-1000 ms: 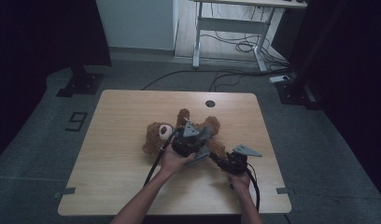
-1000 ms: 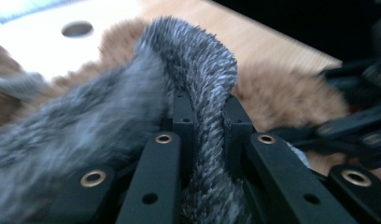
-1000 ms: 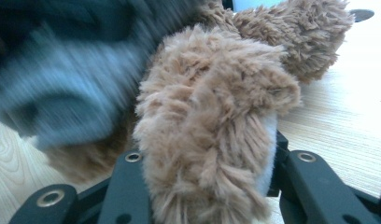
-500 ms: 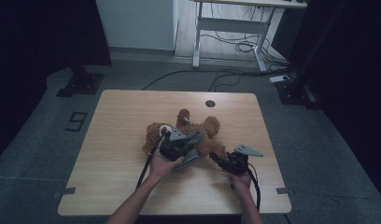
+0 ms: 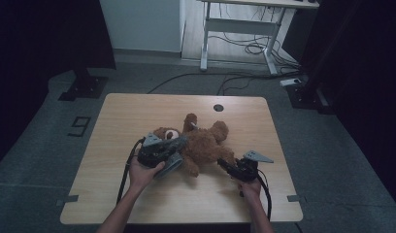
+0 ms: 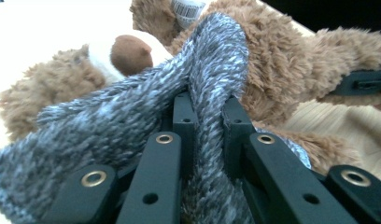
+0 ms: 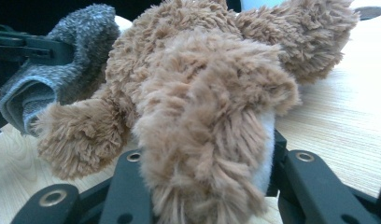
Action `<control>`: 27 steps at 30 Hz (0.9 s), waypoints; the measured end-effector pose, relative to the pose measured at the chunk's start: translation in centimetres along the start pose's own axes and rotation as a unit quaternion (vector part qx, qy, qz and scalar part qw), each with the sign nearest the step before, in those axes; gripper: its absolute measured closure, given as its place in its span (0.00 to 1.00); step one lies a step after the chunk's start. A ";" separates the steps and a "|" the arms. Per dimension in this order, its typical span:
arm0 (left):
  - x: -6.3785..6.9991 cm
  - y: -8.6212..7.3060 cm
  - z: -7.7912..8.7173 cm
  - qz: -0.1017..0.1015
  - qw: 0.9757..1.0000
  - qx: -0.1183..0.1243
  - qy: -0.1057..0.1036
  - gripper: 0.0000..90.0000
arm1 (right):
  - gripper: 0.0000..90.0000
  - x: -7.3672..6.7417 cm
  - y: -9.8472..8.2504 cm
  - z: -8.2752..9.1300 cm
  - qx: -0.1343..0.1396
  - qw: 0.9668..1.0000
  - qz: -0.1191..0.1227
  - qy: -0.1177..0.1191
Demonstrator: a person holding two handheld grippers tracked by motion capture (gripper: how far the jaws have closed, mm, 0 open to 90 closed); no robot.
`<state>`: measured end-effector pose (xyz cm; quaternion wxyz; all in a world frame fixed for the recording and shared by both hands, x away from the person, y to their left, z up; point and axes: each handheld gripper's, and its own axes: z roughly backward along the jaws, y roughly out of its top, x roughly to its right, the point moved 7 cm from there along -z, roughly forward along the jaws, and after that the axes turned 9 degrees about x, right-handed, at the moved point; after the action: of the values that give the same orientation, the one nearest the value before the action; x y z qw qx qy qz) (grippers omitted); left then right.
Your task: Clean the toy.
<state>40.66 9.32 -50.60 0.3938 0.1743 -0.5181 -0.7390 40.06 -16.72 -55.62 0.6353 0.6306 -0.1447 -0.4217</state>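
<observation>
Left gripper (image 5: pixel 173 145) — grey knit (image 6: pixel 132 112) — further left.

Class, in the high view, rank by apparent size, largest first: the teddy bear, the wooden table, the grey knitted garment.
1. wooden table
2. teddy bear
3. grey knitted garment, partly hidden by the left gripper.

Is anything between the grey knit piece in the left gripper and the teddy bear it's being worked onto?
Nothing visible. The left gripper is clamped on the grey knit piece, which already lies against the teddy bear beside its head. The right gripper pinches one of the bear's limbs.
</observation>
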 end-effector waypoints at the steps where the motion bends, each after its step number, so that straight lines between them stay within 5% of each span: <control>1: 0.4 0.2 -0.1 -0.006 1.000 0.001 -0.003 0.88 | 0.68 0.0 0.0 0.0 0.000 1.000 -0.001 0.000; 5: 2.5 1.6 -1.4 -0.013 1.000 0.008 -0.025 0.88 | 0.68 0.1 0.0 -0.1 0.000 1.000 -0.004 -0.001; 10: 7.0 3.8 -3.9 -0.027 0.997 0.014 -0.072 0.88 | 0.68 0.1 0.0 0.0 0.000 1.000 -0.003 -0.003; 12: 8.8 3.8 -5.1 -0.035 0.996 0.005 -0.086 0.88 | 0.68 0.0 0.0 -0.1 0.002 1.000 -0.004 -0.004; 15: 10.3 2.4 -7.3 -0.055 0.995 -0.031 -0.081 0.88 | 0.68 0.0 0.0 0.0 0.003 1.000 -0.005 -0.004; 19: 10.4 0.7 -8.4 -0.044 0.995 -0.039 -0.085 0.88 | 0.68 0.1 -0.1 0.1 -0.007 1.000 0.000 -0.011; 27: 7.6 -0.8 -5.9 -0.039 0.996 -0.047 -0.060 0.88 | 0.68 0.2 -0.1 0.2 -0.007 1.000 -0.005 -0.003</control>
<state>39.49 -0.01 -52.50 0.3407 0.1310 -0.4982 -0.7865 40.02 -17.00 -55.77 0.6371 0.6256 -0.1405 -0.4278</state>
